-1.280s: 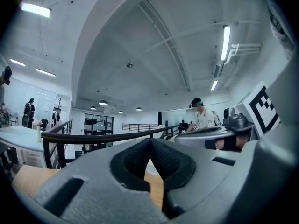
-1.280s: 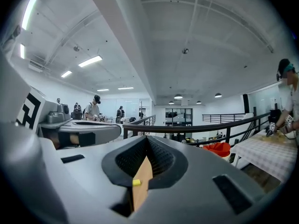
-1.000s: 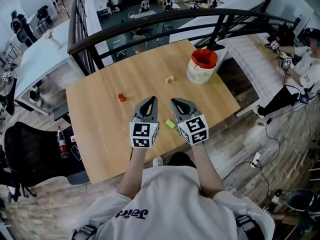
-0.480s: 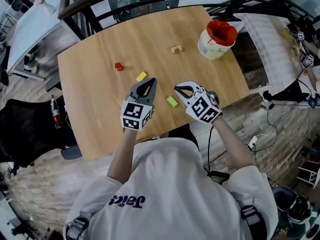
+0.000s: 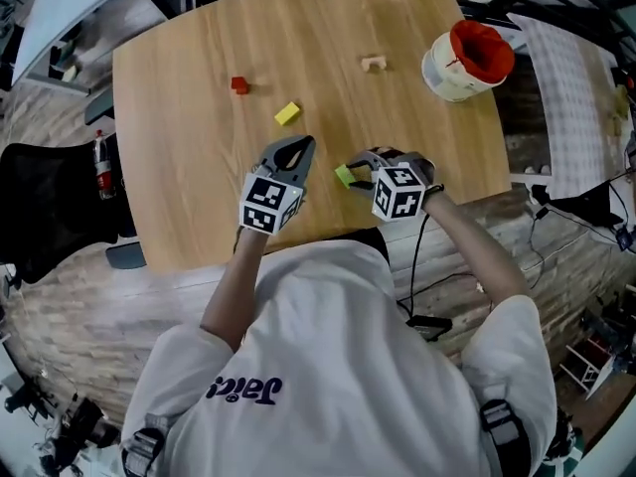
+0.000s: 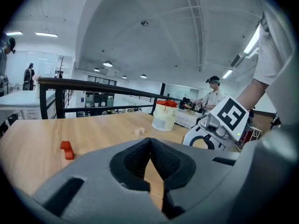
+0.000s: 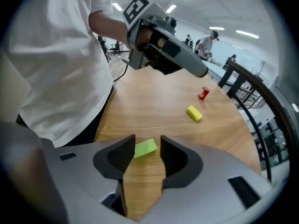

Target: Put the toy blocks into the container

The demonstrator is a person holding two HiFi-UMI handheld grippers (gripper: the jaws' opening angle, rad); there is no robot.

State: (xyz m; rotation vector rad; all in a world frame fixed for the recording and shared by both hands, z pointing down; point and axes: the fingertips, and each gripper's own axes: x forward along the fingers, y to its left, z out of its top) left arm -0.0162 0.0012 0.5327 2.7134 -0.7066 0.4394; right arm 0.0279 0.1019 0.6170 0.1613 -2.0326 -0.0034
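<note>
Table (image 5: 199,127): wood top, 4 toy blocks lie on it, none in the container yet.
Red block (image 5: 238,85): far left, flat on the wood, nobody touches it.
Yellow block (image 5: 287,113): a bit to the right of the red one, also just lying there.
L gripper (image 5: 298,145): jaws closed tip to tip, nothing in them; it hangs near the yellow block, on the person's side.
Green block (image 5: 344,175): near the table's front edge, lying on the wood right between the R gripper's jaw tips.
R gripper (image 5: 360,164): points down at the green block; jaws have just been opening and now stand apart w/ the block between them. Pads don't squeeze it yet, I think.
Tan block (image 5: 373,64): far side, near the container but outside it.
Container (image 5: 447,78): far right corner, cream w/ red inside; can't see any block in it.
Done so far: nothing, by the look of it.
Still to do: all 4 blocks. Green one prob. first: close on it, lift, carry it right to the container.
</note>
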